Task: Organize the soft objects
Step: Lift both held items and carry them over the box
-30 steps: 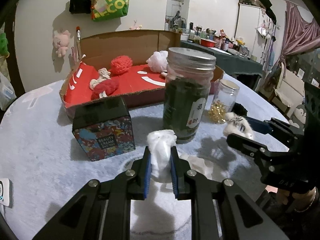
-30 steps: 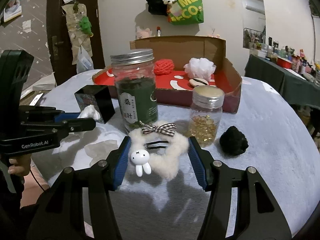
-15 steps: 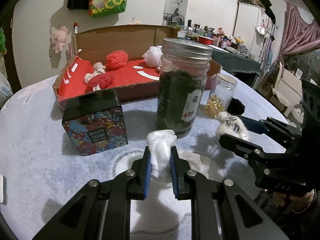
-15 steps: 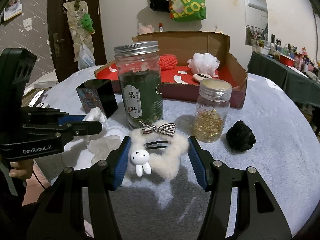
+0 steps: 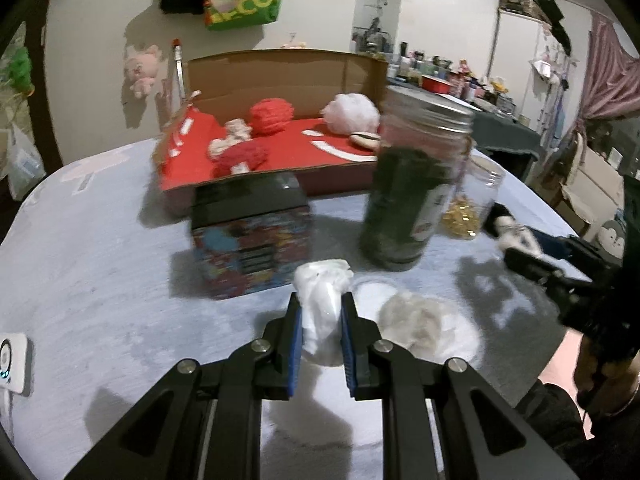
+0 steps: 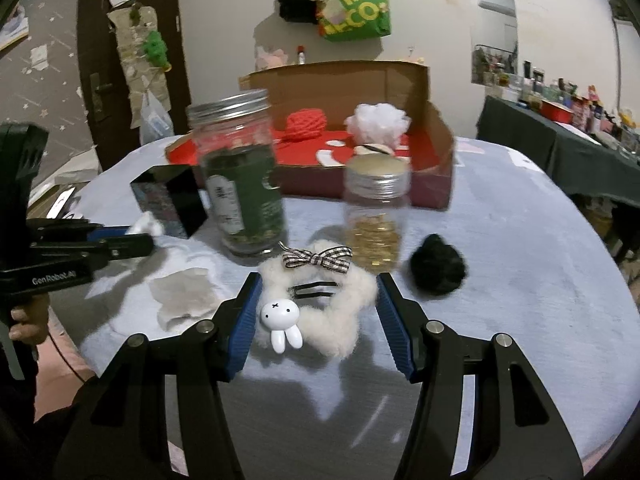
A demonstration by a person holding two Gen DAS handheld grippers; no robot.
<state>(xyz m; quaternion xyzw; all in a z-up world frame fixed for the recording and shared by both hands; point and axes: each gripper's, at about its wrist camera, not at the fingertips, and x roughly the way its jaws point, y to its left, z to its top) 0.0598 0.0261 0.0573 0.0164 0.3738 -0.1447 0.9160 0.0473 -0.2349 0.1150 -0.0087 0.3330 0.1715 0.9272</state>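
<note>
Both grippers tilt down toward the table (image 6: 520, 280), held side by side over its near edge. In the right wrist view a hand (image 6: 24, 320) grips the left tool's handle at the far left; in the left wrist view the other hand (image 5: 592, 368) shows at the lower right under the right tool.

The left gripper (image 5: 320, 320) is nearly closed, its blue pads pinching a white wad (image 5: 322, 292) that bulges out above the fingertips. Just right of those tips a second, flatter white wad (image 5: 416, 320) lies on the table. Ahead and slightly left stands a patterned tin (image 5: 252, 236), and ahead to the right a tall jar (image 5: 412, 184) of dark leaves.

The right gripper (image 6: 318, 312) stands about half open, clamped on a fluffy white scrunchie (image 6: 340, 312) whose sides press against both pads. The scrunchie carries a checked bow (image 6: 318, 258), a black clip and a white rabbit charm (image 6: 280, 320). Just ahead of the right gripper stands a small jar (image 6: 376, 216) of gold pieces; a black pompom (image 6: 438, 266) lies near its right fingertip.

Beyond the jars, well ahead of both grippers, sits an open box (image 6: 436, 152) with a red floor. Inside lie a red yarn ball (image 5: 272, 116), a white puff (image 6: 378, 124) and a red-and-white knit piece (image 5: 240, 156).
</note>
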